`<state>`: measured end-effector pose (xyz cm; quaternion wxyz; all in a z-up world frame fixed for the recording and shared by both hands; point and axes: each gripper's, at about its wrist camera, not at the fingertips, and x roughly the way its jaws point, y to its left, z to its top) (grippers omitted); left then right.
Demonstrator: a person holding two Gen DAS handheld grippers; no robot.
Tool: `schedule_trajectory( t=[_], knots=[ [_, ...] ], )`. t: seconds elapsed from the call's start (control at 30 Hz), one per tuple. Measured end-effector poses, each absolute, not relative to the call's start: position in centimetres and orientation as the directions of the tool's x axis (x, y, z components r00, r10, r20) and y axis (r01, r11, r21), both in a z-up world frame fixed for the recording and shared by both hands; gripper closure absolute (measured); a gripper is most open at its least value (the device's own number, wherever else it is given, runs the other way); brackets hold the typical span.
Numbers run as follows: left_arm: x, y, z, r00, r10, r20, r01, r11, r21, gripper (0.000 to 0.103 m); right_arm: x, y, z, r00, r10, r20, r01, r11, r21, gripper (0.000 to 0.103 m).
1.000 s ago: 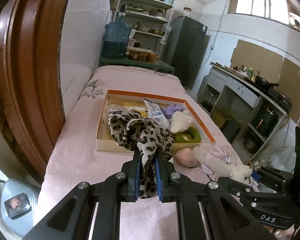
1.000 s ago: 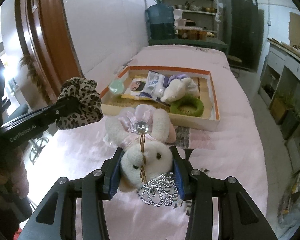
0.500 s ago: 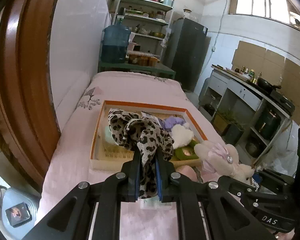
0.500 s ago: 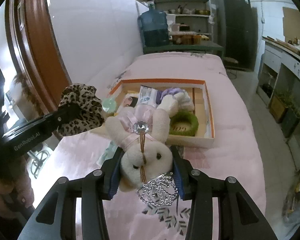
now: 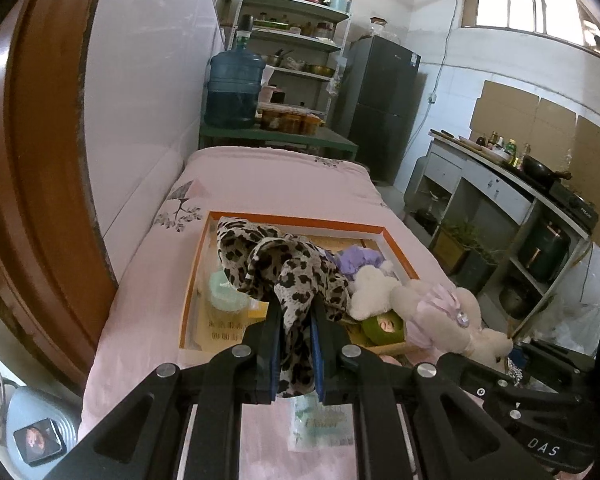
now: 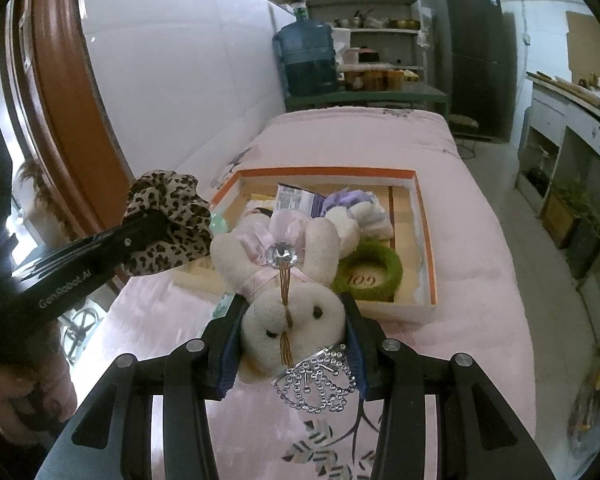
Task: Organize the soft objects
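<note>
My left gripper (image 5: 295,306) is shut on a leopard-print cloth (image 5: 284,272), which bunches above the fingers and hangs down between them. From the right wrist view that cloth (image 6: 168,220) shows at the left, held above the bed. My right gripper (image 6: 294,300) is shut on a white plush rabbit (image 6: 296,312) with a pink bow and a gem; the rabbit (image 5: 440,316) also appears at the right of the left wrist view. Ahead lies an orange-rimmed box (image 6: 430,264) holding a green ring (image 6: 370,270), a white plush (image 6: 360,220), a purple item and a packet.
The box (image 5: 188,300) rests on a pink bedspread (image 6: 480,280). A beaded tiara (image 6: 320,384) lies beneath my right fingers, and a small packet (image 5: 318,420) under the left ones. A wooden headboard (image 5: 40,160) curves along the left. Shelves, a water jug and a fridge stand beyond.
Both grippers have lifted a little and drawn forward with their loads; the box now sits lower and nearer beneath them. The grips look unchanged.
</note>
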<state>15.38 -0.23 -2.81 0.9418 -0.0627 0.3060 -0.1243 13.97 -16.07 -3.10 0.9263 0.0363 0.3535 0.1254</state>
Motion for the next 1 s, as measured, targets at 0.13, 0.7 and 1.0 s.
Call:
schedule_trajectory(
  t=[0.13, 0.7, 1.0],
  knots=[
    [15.7, -0.2, -2.8, 0.78, -0.274, -0.563, 0.196, 0.961, -0.196, 0.09, 15.0, -16.0, -3.1, 0.719, 0.259, -0.645, -0.212, 0.966, 0.151, 0.058],
    [20.3, -1.2, -3.1, 0.774, -0.28, -0.568, 0.212, 0.96, -0.184, 0.09, 20.0, -16.1, -2.8, 0.731, 0.243, -0.638, -0.215, 0.969, 0.122, 0.057],
    [22.6, -1.2, -3.6, 0.769, -0.278, -0.575, 0.203, 0.96, -0.191, 0.09, 22.9, -17.0, -3.2, 0.732, 0.219, -0.645, -0.194, 0.975, 0.111, 0.057]
  ],
)
